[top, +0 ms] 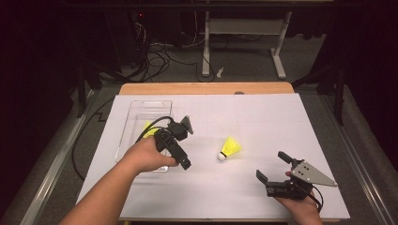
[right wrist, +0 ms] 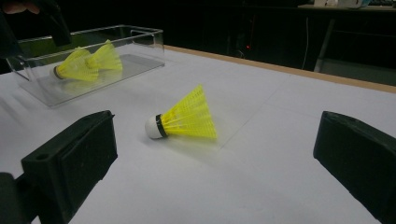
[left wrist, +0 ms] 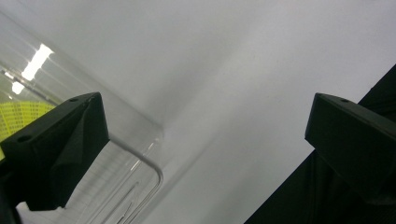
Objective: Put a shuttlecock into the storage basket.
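Right gripper [right wrist: 215, 154], jaws wide apart and empty, faces the loose shuttlecock [right wrist: 184, 119] lying beside the clear tray [right wrist: 140, 35]. Pinching its springy skirt could squirt it away. Left gripper [top: 174, 140], also spread and empty, hovers over that tray's rim and might knock it.

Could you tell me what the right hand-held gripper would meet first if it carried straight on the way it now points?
Most likely the yellow plastic shuttlecock with the white cork tip, lying on the white table cover between the open jaws of the right hand-held gripper; how far off is hard to tell.
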Tool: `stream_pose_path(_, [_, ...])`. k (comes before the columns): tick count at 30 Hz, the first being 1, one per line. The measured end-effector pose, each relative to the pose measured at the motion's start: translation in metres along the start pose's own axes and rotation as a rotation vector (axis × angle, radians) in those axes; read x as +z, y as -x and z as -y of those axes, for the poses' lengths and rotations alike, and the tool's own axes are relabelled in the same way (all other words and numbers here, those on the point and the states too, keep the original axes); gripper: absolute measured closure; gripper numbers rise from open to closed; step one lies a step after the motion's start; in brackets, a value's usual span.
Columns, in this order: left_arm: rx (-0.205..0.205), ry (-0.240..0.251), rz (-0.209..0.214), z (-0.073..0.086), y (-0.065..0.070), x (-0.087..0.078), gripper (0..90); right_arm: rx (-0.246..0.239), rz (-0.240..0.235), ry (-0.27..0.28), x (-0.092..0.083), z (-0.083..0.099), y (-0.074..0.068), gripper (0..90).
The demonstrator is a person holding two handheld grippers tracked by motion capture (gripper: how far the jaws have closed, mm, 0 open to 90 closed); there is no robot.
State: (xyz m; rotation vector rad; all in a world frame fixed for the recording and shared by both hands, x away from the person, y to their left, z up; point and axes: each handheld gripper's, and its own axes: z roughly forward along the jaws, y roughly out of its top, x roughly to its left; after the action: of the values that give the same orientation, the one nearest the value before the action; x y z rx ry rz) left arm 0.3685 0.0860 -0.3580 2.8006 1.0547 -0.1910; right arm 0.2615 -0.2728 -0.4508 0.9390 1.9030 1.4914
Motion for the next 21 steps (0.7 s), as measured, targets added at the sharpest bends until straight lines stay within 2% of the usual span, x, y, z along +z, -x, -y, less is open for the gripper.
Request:
stream_pose_path(10, [0.034, -0.002, 0.01, -0.017, 0.011, 0.008, 0.6, 0.001, 0.002, 0.006, -0.001, 0.0, 0.001, 0.3])
stream_pose_path(21, [0.059, 0.009, 0.03, -0.032, 0.018, 0.023, 0.7, 0.006, 0.001, 0.008, -0.002, 0.0, 0.001, 0.3])
